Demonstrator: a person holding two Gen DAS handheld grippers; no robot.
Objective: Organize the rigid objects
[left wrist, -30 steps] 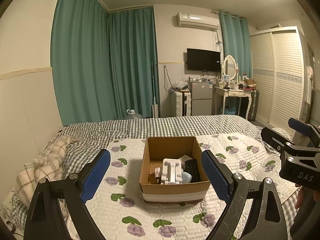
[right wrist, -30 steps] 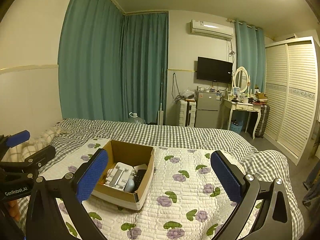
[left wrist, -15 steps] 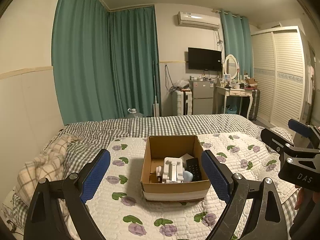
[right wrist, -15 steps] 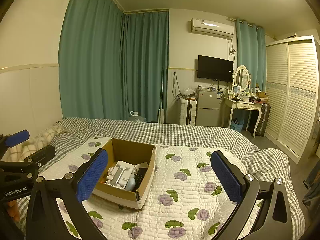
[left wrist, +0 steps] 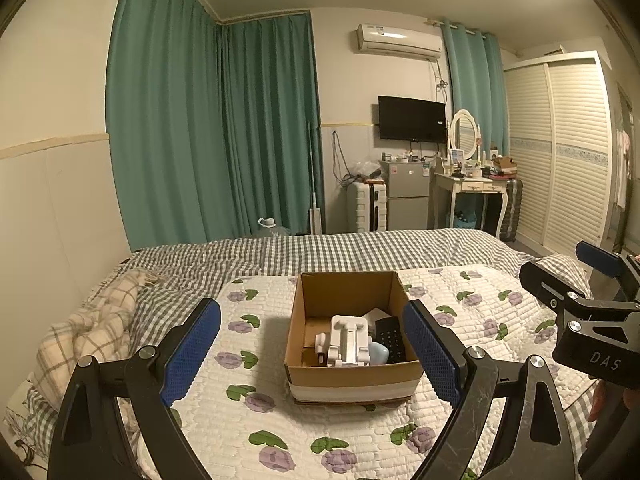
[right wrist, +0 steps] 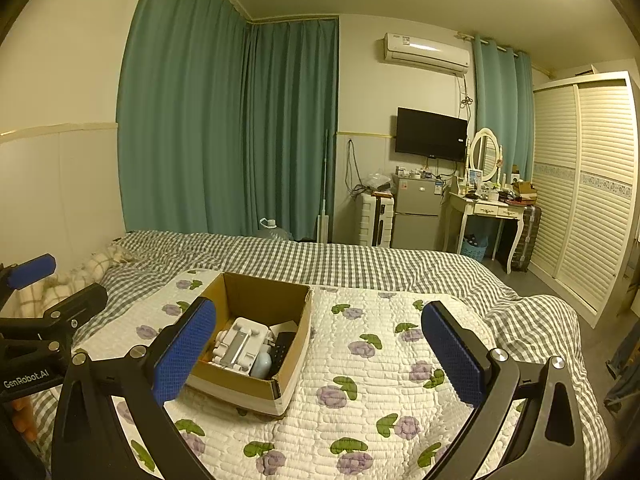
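Item: cardboard box, open-topped, sitting on the floral quilt of the bed, straight ahead of your left gripper and framed between its blue pads. Contents: a white plastic stand uppermost, a black remote lying to its right, a pale blue rounded object between them at the front, and a white flat piece behind; other contents too hidden to name. Your left gripper: spread wide, holding nothing, hovering above the quilt short of the box. Your right gripper: likewise spread wide and empty, with the box low and to its left, its left pad overlapping the box's near corner in that view. Each gripper shows at the edge of the other's view, well apart. Surroundings: grey checked bedding beyond the quilt, green curtains, a wall television, a white wardrobe.
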